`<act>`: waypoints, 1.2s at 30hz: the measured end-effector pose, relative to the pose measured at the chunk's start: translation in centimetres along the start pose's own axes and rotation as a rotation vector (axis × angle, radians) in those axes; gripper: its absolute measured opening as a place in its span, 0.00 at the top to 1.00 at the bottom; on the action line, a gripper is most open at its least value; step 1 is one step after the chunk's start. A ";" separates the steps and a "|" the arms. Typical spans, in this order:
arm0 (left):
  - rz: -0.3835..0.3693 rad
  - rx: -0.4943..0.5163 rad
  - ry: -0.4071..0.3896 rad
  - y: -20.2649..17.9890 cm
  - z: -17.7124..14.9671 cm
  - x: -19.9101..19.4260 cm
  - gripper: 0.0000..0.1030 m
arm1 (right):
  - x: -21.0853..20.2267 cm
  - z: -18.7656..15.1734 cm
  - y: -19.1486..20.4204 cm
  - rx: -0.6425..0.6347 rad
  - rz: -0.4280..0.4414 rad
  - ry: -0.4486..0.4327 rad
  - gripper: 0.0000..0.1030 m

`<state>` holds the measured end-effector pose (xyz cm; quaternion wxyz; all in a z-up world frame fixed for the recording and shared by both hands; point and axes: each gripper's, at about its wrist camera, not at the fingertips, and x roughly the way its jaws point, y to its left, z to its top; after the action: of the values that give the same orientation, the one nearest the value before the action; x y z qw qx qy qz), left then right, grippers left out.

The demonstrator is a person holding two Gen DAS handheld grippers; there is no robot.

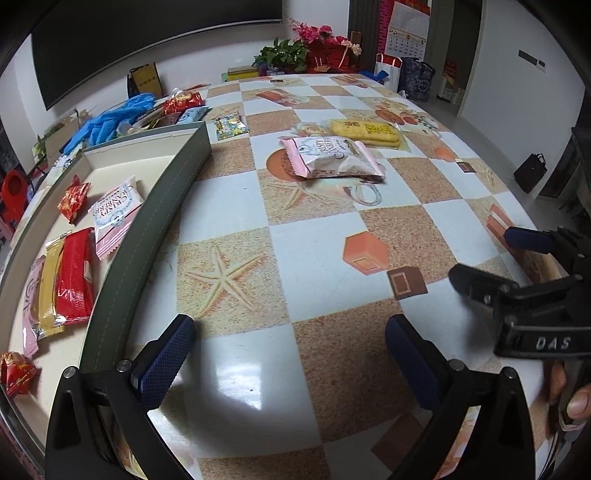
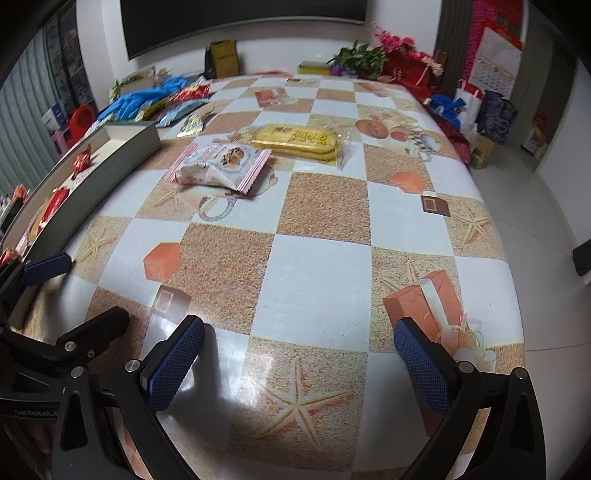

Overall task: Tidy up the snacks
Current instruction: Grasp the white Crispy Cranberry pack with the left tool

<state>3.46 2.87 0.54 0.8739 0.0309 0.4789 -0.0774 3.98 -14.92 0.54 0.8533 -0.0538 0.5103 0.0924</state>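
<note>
The pink-and-white crinkly foil snack pouch, mid-table, is judged light, soft and crushable. It should be gripped by a sealed edge. Left gripper and right gripper are released, nothing held.

Room with a checkered table

White walls carry a dark screen at upper left and a calendar at upper right; pale tiled floor shows at right.

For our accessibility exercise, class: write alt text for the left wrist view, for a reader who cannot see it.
The open, empty left claw hangs over a checkered table, beside a tray of snacks at left. A pink packet and a yellow packet lie loose farther off; the right claw shows at the right edge.
</note>
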 end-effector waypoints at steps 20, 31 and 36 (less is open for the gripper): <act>0.038 -0.056 0.057 -3.4 12.2 7.3 0.20 | -0.7 -1.3 -2.6 0.028 -0.028 -0.051 0.00; -0.007 -0.025 -0.029 -1.8 6.1 2.7 0.42 | -0.6 -1.2 -2.7 0.015 -0.021 -0.035 0.00; 0.016 -0.011 -0.065 -0.6 0.4 -0.5 0.42 | 0.5 1.3 -3.1 0.040 0.004 0.008 0.00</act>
<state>3.45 2.29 1.18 0.8897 0.0277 0.4504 -0.0687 5.97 -17.62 0.65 0.8519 -0.0362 0.5157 0.0837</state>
